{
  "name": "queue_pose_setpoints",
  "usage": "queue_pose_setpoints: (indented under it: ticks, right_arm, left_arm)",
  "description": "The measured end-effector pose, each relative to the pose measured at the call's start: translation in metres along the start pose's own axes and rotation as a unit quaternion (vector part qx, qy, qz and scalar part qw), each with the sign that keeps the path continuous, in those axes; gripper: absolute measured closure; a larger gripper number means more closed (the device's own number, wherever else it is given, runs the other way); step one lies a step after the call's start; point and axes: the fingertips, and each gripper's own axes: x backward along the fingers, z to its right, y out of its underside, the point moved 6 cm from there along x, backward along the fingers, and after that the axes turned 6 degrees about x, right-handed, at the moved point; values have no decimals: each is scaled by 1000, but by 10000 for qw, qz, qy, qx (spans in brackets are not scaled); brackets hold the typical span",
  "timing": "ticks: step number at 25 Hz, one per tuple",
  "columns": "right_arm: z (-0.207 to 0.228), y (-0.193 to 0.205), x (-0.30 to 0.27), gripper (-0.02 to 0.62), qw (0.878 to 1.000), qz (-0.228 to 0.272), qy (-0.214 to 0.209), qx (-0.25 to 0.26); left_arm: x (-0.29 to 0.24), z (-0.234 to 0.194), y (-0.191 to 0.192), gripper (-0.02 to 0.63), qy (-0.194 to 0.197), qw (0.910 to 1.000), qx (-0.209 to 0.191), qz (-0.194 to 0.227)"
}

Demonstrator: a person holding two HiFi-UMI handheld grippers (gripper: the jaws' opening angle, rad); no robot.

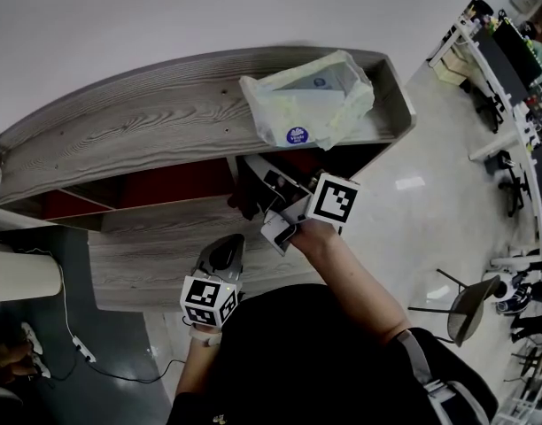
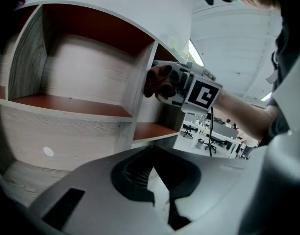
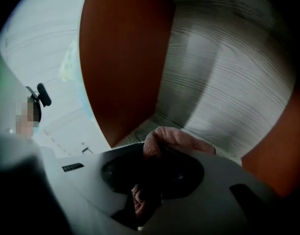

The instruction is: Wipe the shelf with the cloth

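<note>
on the top board of the shelf [image 1: 147, 131] a pale plastic bag [image 1: 311, 100] is laid. a round blue sticker [image 1: 296, 135] is seen on it, but its writing is too small to be read. no brand can be made out. on each gripper a cube with black and white square markers [image 1: 332, 199] is carried; no letters are shown there.

the cloth [image 3: 174, 137], of a pinkish red colour, is clamped between the jaws of the right gripper [image 3: 152, 155]. its crumpled end sticks out in front of the jaws. it is held inside the compartment under the top board, just beside the upright divider [image 2: 137, 87], with the red-brown panel and the wood-grain wall near it. whether the cloth touches the wood cannot be told.

the left gripper [image 1: 227, 251] is kept lower, in front of the shelf and apart from the cloth. its jaws are brought together and nothing is held between them.
</note>
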Motion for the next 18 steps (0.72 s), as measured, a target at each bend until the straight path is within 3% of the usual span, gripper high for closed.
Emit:
queue_pose_setpoints:
  ticks: [4,9,18]
  right_arm:
    - [-11,-12,-6,541,9996,178,-236,2]
    - [2,-16,-10,544,9984,506,-221,-109]
    - [53,-13,-27,546,9946,872,343,-453]
  left_arm:
    - [2,-1,0,600,-37,10000,18,-10]
    - [3,-5,1,601,-79,10000,40,-18]
    - [5,-9,0,600,-136,9999,71,-34]
